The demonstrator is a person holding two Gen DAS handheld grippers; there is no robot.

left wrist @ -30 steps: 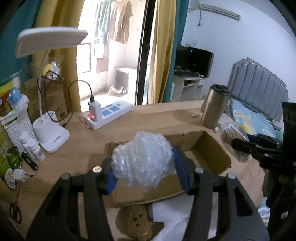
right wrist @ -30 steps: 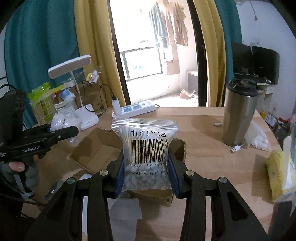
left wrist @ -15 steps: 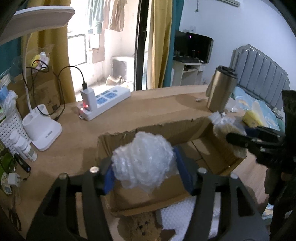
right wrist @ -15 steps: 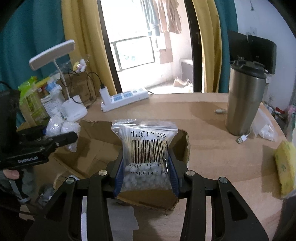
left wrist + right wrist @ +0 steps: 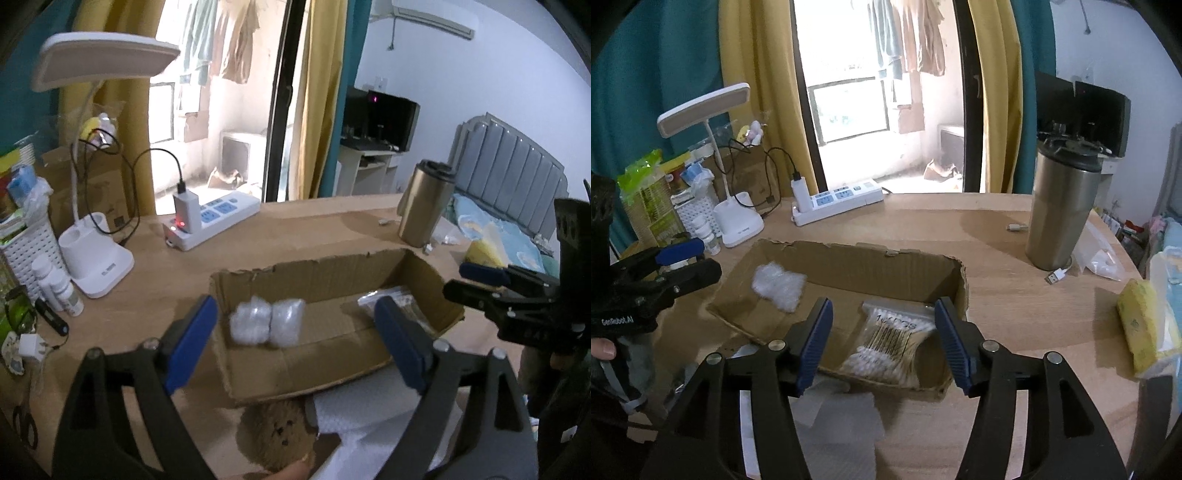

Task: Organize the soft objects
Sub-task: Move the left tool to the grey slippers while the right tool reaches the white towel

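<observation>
An open cardboard box point(image 5: 317, 271) point(image 5: 849, 258) lies on the wooden desk. A wad of bubble wrap point(image 5: 266, 325) point(image 5: 779, 283) lies in its left part. A clear bag of cotton swabs point(image 5: 886, 345) point(image 5: 391, 299) lies in its right part. My left gripper point(image 5: 295, 343) is open and empty above the box's near edge. My right gripper point(image 5: 883, 343) is open and empty above the swab bag. A brown plush toy point(image 5: 275, 437) and white foam sheet point(image 5: 365, 417) point(image 5: 827, 424) lie in front of the box.
A steel tumbler point(image 5: 1062, 206) point(image 5: 424, 205) stands at the right. A power strip point(image 5: 210, 221) point(image 5: 836, 199) and white desk lamp point(image 5: 96, 254) point(image 5: 738, 218) stand behind the box. A yellow sponge point(image 5: 1141, 332) lies far right. Bottles and a basket point(image 5: 26, 251) crowd the left.
Both grippers have opened. The bubble wrap has dropped from the left gripper into the box, and the swab bag has dropped from the right gripper into the box.
</observation>
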